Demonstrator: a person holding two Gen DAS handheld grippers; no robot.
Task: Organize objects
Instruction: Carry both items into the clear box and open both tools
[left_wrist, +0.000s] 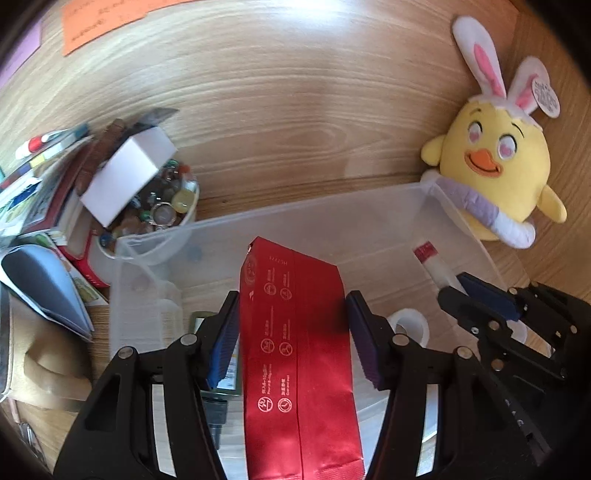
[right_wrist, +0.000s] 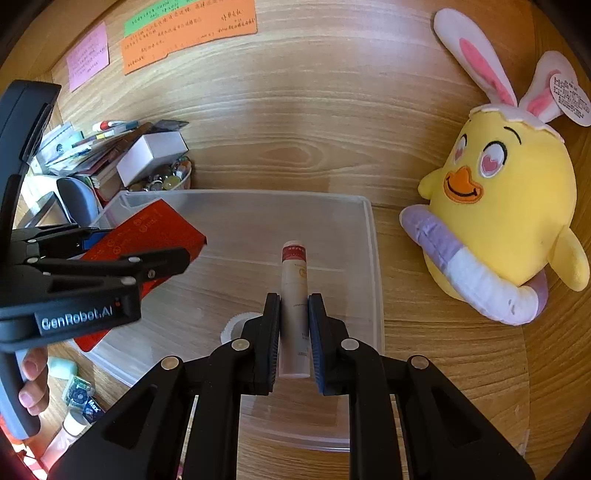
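Observation:
My left gripper (left_wrist: 291, 306) is shut on a flat red foil pouch (left_wrist: 295, 332) and holds it over a clear plastic bin (left_wrist: 258, 221). The pouch also shows in the right wrist view (right_wrist: 147, 236), with the left gripper (right_wrist: 140, 254) around it. My right gripper (right_wrist: 294, 302) is shut on a white tube with a red-banded end (right_wrist: 293, 280) and holds it above the same bin (right_wrist: 371, 240). The tube shows in the left wrist view (left_wrist: 437, 267), with the right gripper (left_wrist: 461, 286) on it. A roll of white tape (left_wrist: 410, 325) lies inside the bin.
A yellow chick plush with bunny ears (right_wrist: 509, 206) sits on the wooden desk to the right of the bin. A bowl of beads under a white box (left_wrist: 147, 195), books and a pen stand at the left. Small items (right_wrist: 79, 395) lie in front of the bin at the left.

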